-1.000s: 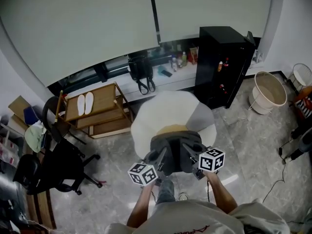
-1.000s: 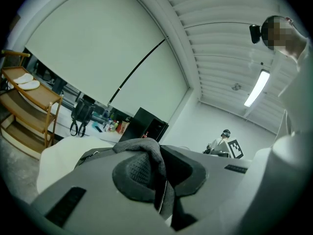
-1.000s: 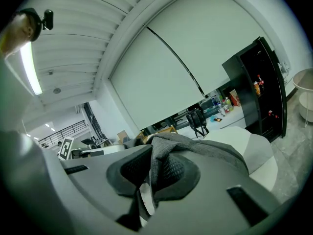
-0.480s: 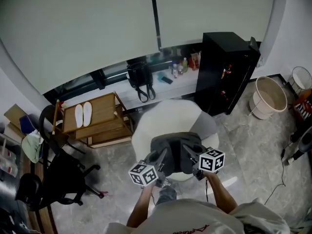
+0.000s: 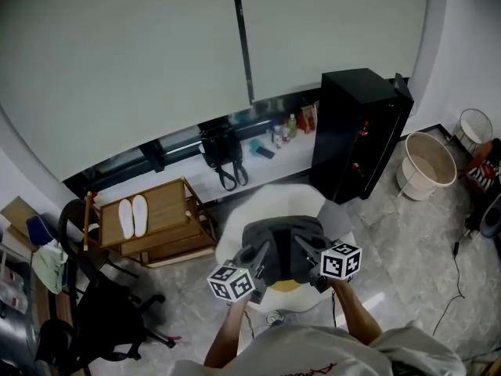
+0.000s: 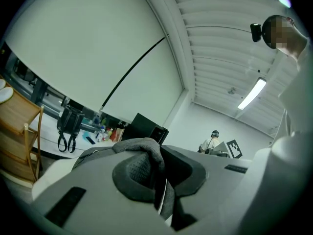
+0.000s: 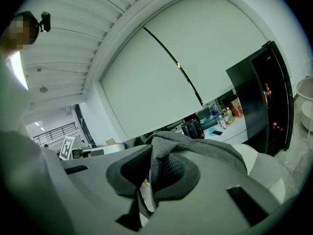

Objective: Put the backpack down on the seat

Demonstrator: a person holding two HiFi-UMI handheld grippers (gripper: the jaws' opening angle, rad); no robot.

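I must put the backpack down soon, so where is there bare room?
The white seat is bare between the grey backpack and the window ledge. The ledge itself is crowded with a black bag and bottles.

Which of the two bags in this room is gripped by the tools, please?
The grey backpack, its fabric pinched in the left tool and right tool over the white seat; the black bag sits apart on the window ledge.
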